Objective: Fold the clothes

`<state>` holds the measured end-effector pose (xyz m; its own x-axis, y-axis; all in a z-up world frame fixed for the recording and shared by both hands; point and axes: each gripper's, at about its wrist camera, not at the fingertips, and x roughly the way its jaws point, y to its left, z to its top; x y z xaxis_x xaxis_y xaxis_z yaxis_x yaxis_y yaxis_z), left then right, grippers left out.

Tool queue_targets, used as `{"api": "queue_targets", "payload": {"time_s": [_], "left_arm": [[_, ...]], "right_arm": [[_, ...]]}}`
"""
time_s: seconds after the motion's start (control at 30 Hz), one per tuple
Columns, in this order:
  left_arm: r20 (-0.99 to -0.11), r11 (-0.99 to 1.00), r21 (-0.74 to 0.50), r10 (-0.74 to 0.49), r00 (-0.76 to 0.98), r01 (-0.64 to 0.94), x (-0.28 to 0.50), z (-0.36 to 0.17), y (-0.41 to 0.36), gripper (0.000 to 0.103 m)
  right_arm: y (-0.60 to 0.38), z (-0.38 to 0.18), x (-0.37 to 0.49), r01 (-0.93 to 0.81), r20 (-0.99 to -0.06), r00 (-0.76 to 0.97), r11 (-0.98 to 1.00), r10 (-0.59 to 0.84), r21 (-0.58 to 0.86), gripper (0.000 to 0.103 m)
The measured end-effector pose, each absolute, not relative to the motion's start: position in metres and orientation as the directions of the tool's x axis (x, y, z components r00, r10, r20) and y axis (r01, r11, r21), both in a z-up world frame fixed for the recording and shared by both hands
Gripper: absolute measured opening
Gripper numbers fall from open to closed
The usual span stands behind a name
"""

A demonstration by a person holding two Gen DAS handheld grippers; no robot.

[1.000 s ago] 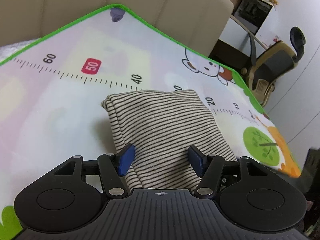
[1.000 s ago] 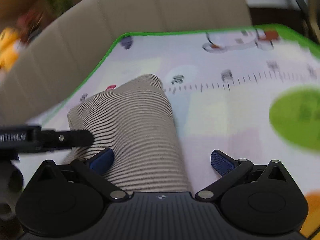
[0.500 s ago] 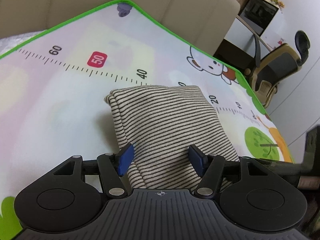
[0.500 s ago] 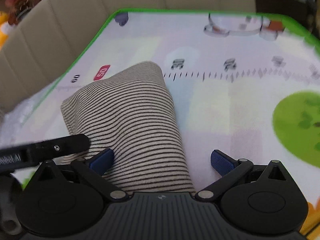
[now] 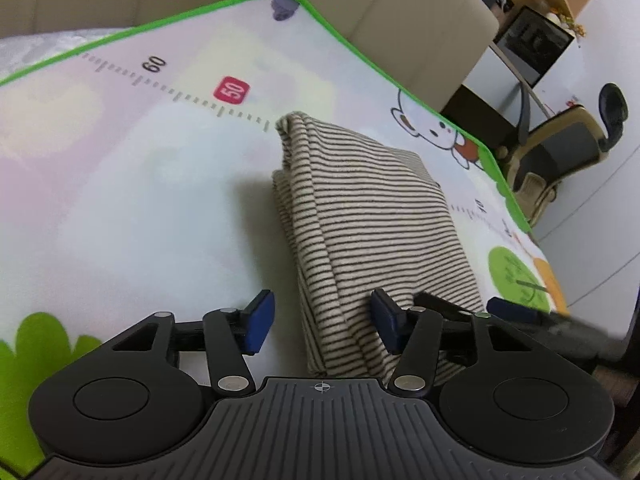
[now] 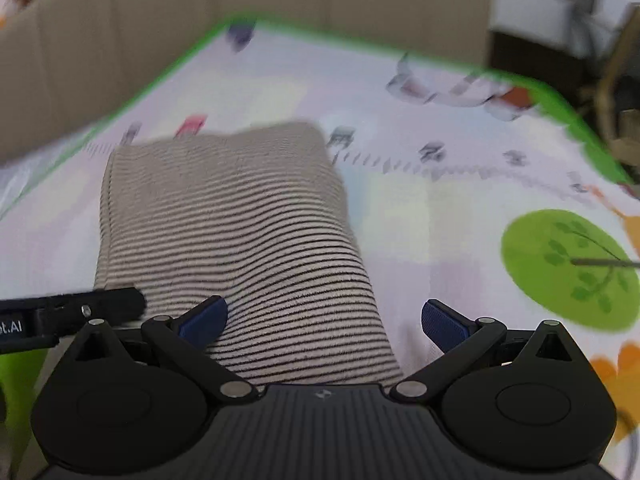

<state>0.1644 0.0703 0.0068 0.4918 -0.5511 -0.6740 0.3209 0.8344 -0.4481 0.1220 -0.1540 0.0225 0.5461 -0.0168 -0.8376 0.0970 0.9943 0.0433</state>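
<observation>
We see the folded shirt [image 5: 372, 216] lying on the mat [image 5: 120, 200], a sofa [image 5: 360, 8] behind. Only the left view shows a chair [image 5: 568, 148] and the right gripper's finger beside ours. Our left gripper [image 5: 322, 320] straddles the shirt's near edge, closing, pads not pressing. Our right gripper [image 6: 324, 320] is released. A second ago the left sat centred over the shirt.

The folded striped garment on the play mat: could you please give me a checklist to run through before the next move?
1. Beige black-striped folded garment lies fully on the green-edged play mat: ok.
2. Layers stacked evenly along its left edge: not ok, they look staggered.
3. Left gripper jaws closing, garment edge between them, pads not pressing: ok.
4. Right gripper open, holding nothing: ok.
5. Garment's near edge: cannot tell, hidden.
</observation>
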Motion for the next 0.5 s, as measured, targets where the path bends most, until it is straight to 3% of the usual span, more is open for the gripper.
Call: {"api": "queue_targets", "payload": {"time_s": [0.1, 0.2, 0.23, 0.27, 0.33, 0.4, 0.5], "left_arm": [[-0.644, 0.849, -0.438, -0.526, 0.555, 0.295, 0.157, 0.012, 0.081, 0.052], [-0.626, 0.862, -0.449, -0.49, 0.606, 0.233, 0.15, 0.012, 0.09, 0.05], [-0.624, 0.866, -0.457, -0.475, 0.62, 0.204, 0.149, 0.01, 0.092, 0.05], [-0.622, 0.868, -0.465, -0.46, 0.634, 0.174, 0.147, 0.009, 0.094, 0.05], [-0.64, 0.888, -0.441, -0.415, 0.647, 0.132, 0.139, 0.008, 0.097, 0.05], [-0.655, 0.909, -0.401, -0.372, 0.658, 0.114, 0.127, 0.009, 0.102, 0.051], [-0.661, 0.932, -0.347, -0.32, 0.679, 0.101, 0.102, 0.017, 0.114, 0.054]], "right_arm": [[-0.166, 0.084, 0.157, -0.041, -0.88, 0.475, 0.998, -0.017, -0.041, 0.093], [-0.171, 0.15, 0.176, -0.194, -0.86, 0.509, 0.967, -0.042, -0.163, 0.091], [-0.171, 0.169, 0.175, -0.245, -0.835, 0.549, 0.95, -0.03, -0.195, 0.083], [-0.174, 0.178, 0.174, -0.276, -0.814, 0.581, 0.945, 0.016, -0.178, 0.075], [-0.184, 0.181, 0.173, -0.304, -0.771, 0.621, 0.95, 0.14, -0.071, 0.048], [-0.188, 0.169, 0.17, -0.322, -0.688, 0.673, 0.945, 0.273, 0.06, 0.045], [-0.175, 0.123, 0.157, -0.268, -0.535, 0.779, 0.945, 0.328, 0.189, 0.045]]}}
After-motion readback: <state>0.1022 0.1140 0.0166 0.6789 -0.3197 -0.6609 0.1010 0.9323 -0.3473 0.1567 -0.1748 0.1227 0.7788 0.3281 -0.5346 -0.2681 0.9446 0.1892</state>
